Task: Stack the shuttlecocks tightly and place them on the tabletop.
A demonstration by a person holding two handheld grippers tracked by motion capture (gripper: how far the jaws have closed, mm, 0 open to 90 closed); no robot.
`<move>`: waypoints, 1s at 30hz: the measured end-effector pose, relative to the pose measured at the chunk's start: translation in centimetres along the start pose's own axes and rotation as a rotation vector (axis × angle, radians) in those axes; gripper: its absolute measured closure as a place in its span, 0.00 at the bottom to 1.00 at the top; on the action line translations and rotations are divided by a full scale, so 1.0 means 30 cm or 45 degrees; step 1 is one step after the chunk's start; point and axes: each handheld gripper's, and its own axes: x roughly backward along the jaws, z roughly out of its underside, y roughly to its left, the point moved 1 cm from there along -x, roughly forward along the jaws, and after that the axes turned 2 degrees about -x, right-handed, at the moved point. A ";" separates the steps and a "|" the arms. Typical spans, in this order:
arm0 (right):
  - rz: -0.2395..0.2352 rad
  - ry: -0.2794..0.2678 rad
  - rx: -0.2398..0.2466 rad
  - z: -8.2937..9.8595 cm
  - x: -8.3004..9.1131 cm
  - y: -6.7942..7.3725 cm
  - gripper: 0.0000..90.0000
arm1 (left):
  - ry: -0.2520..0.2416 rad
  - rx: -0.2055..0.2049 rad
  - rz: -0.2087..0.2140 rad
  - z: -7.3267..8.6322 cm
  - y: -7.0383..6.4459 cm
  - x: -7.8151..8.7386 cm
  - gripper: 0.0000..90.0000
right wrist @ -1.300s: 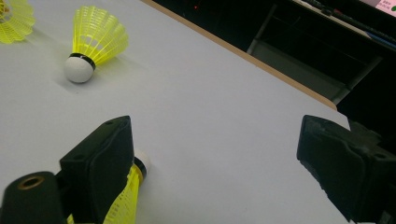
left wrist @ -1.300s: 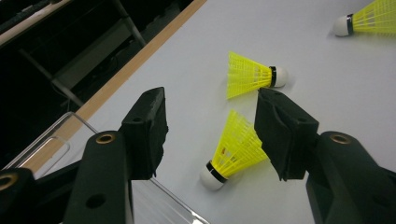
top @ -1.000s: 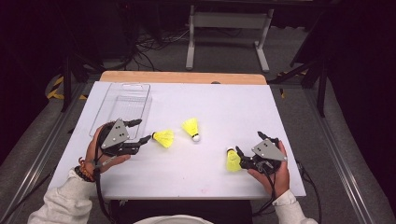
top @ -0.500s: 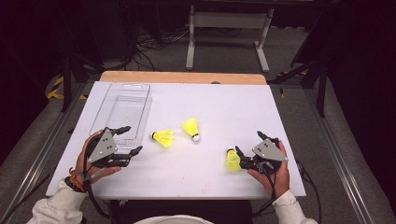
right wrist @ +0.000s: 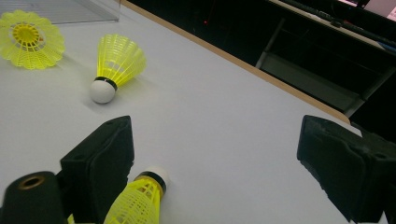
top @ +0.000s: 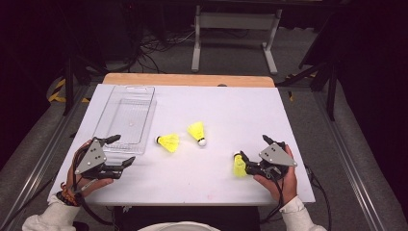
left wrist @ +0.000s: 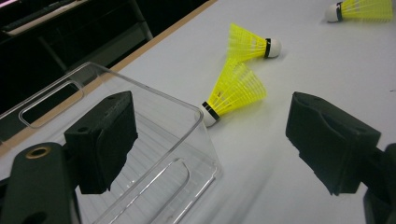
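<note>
Now, shuttlecock touching right gripper's spread left finger

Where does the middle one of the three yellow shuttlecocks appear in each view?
High view: yellow plastic shuttlecock with white cork, centre, slightly left.
Left gripper view: shuttlecock at upper centre.
Right gripper view: shuttlecock at upper left.
Shared landmark: clear plastic tray.

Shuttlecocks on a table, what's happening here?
A person holds a two-jaw gripper in each hand over a white table. The right gripper, jaws open, sits beside one yellow shuttlecock. The left gripper, also open, is at the clear tray's near end. Two more shuttlecocks lie mid-table.
</note>
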 end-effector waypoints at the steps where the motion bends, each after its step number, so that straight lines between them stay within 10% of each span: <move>1: -0.007 0.000 0.007 -0.003 0.000 0.002 0.13 | -0.011 0.016 0.002 0.008 0.002 0.005 0.18; 15: -0.190 -0.021 0.024 -0.124 -0.040 0.056 0.16 | -0.046 0.167 0.004 0.075 0.006 0.040 0.14; 30: -0.522 0.205 0.199 -0.361 -0.295 0.152 0.28 | -0.011 0.136 0.025 0.080 -0.016 0.022 0.07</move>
